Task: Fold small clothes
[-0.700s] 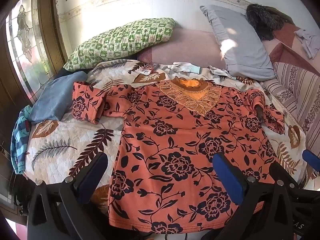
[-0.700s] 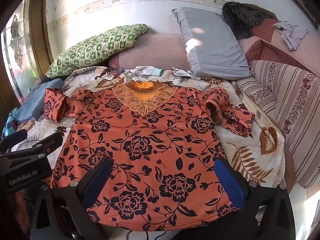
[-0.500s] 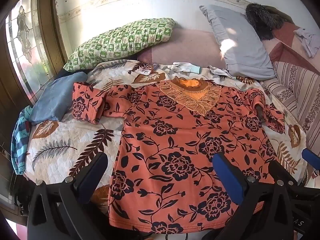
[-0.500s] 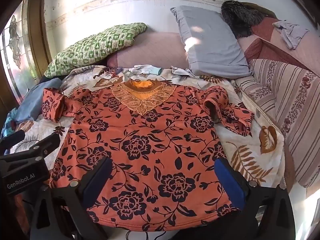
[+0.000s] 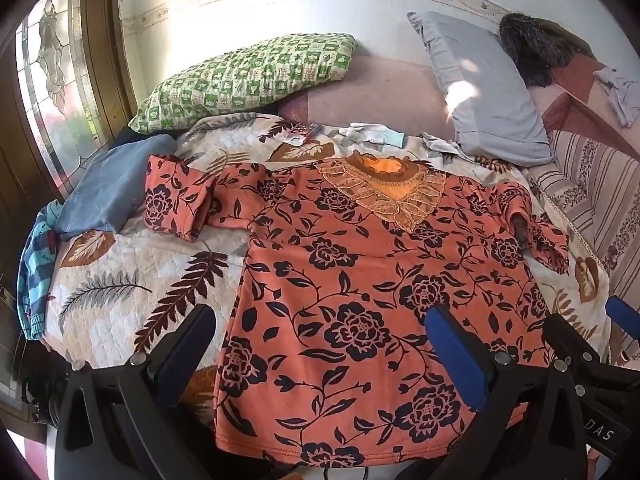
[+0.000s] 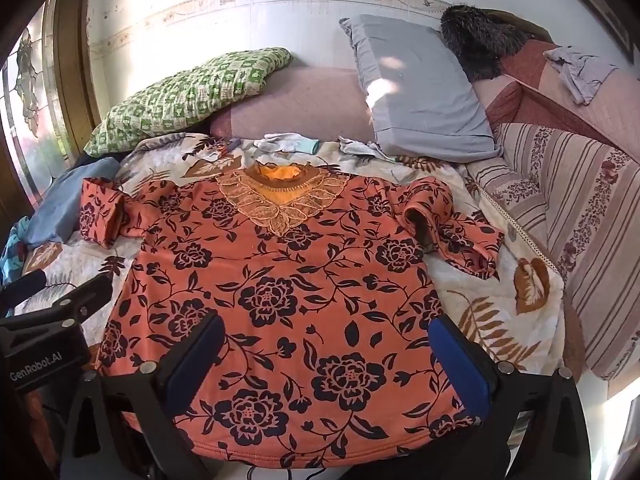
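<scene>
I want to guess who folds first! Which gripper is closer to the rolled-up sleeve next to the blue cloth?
Left. The left gripper hovers over the shirt's hem on the rolled-up sleeve's side; the right gripper is further over, toward the other sleeve.

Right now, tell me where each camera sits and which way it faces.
Left wrist: rides the left tool, angled down over the orange floral shirt's near-left hem toward the wall; own two open fingers frame it, the right tool's tip at the right edge.
Right wrist: rides the right tool, angled down over the shirt's near-right hem; own open fingers show, the left tool at the left edge.
Shared: shirt, green pillow, grey pillow.
</scene>
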A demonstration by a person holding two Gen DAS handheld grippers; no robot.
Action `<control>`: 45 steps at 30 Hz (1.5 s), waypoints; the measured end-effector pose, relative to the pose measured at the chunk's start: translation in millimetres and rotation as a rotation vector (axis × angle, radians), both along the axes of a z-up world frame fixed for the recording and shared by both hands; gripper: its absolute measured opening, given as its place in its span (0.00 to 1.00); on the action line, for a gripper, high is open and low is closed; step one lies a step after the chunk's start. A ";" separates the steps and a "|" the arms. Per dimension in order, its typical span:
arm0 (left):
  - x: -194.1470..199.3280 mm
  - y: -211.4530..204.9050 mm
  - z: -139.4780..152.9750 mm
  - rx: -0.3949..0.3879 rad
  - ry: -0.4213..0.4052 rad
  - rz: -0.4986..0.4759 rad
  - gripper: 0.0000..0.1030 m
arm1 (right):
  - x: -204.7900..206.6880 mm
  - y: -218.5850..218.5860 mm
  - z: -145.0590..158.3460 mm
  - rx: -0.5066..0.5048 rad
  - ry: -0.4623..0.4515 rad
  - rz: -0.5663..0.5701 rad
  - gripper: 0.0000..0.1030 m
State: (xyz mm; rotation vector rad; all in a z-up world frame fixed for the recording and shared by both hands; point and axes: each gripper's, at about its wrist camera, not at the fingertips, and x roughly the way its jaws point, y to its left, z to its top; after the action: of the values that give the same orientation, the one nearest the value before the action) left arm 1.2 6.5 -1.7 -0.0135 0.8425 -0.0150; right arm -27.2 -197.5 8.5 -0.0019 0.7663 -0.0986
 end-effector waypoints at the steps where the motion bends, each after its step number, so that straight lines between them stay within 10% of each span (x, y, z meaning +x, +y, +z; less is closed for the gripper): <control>1: 0.0 0.5 -0.1 -0.001 0.001 0.001 1.00 | 0.1 -0.1 0.5 0.001 0.000 0.002 1.00; 45: -2.9 -3.5 3.9 0.009 0.005 0.002 1.00 | -1.4 -2.7 4.7 0.016 -0.008 -0.001 1.00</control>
State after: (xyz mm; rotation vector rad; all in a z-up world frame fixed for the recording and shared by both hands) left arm -1.7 3.0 2.1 -0.0058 0.8474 -0.0090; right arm -28.6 -200.2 13.2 0.0136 0.7586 -0.0931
